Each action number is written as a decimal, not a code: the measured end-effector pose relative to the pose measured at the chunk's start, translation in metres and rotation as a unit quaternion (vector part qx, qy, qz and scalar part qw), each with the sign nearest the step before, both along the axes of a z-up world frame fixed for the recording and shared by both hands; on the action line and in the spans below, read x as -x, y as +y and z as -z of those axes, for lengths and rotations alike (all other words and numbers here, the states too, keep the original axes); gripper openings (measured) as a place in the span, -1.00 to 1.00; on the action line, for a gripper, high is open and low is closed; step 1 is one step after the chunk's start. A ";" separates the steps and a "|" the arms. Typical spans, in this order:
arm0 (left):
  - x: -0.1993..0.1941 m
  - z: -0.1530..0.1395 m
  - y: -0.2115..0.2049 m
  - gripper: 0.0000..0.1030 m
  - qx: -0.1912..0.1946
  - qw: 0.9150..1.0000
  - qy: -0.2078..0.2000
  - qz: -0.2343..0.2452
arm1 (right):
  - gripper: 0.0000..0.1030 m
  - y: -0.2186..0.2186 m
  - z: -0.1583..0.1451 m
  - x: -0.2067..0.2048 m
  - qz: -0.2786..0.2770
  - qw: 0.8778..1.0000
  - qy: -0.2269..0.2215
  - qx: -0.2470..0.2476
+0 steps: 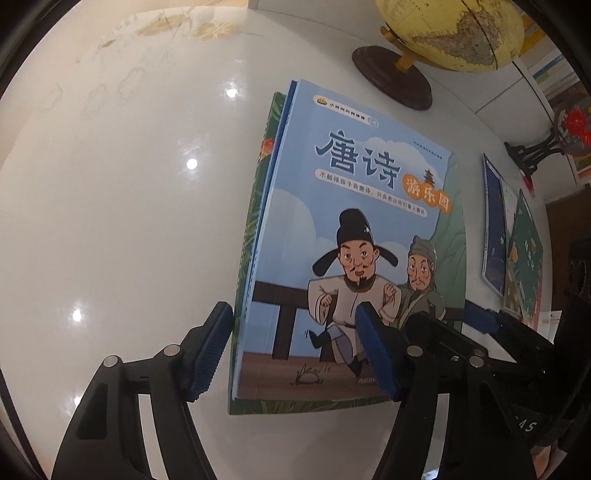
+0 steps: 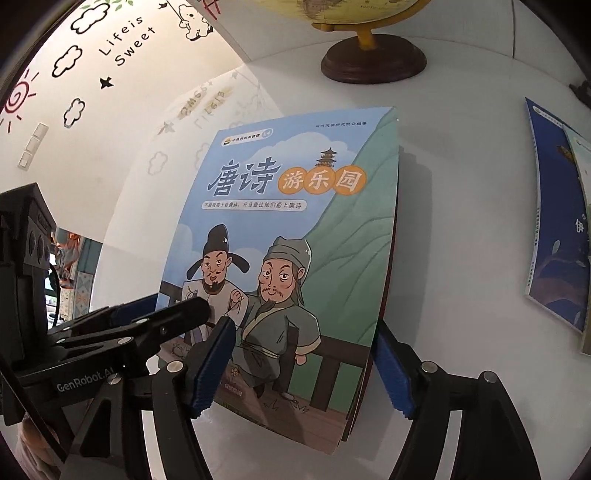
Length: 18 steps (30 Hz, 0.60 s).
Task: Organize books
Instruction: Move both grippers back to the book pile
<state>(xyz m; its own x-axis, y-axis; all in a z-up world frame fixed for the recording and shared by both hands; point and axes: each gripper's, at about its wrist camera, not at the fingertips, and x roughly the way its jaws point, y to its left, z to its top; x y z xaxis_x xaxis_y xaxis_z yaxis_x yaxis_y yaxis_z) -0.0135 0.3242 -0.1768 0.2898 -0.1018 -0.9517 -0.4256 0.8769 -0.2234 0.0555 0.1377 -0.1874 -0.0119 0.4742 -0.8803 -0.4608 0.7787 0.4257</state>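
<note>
While the light-blue picture book with two cartoon men on its cover (image 1: 343, 236) lies atop a stack on the glossy white table (image 1: 129, 221), I see both claws spread astride it. My left gripper (image 1: 295, 354) straddles its spine edge, my right gripper (image 2: 303, 365) its open edge, neither pinching. At two o'clock stands the yellow globe on a brown wooden base (image 1: 454, 33).

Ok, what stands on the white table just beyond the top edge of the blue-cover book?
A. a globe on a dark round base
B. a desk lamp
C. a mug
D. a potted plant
A: past the blue-cover book, a yellow globe stands on a dark round base on the white table.
</note>
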 end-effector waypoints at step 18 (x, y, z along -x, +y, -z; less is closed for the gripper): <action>-0.063 -0.059 -0.098 0.39 -0.108 0.989 -0.031 0.092 | 0.46 -0.210 -0.038 -0.028 0.243 0.962 -0.020 -0.127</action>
<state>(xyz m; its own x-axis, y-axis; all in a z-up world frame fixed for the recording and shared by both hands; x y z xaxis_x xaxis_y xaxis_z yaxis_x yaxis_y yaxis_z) 0.0499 0.2258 -0.1181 0.3440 0.0459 -0.9378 -0.2449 0.9686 -0.0425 0.0839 -0.0727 -0.1493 0.2964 0.6146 -0.7310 -0.0885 0.7798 0.6198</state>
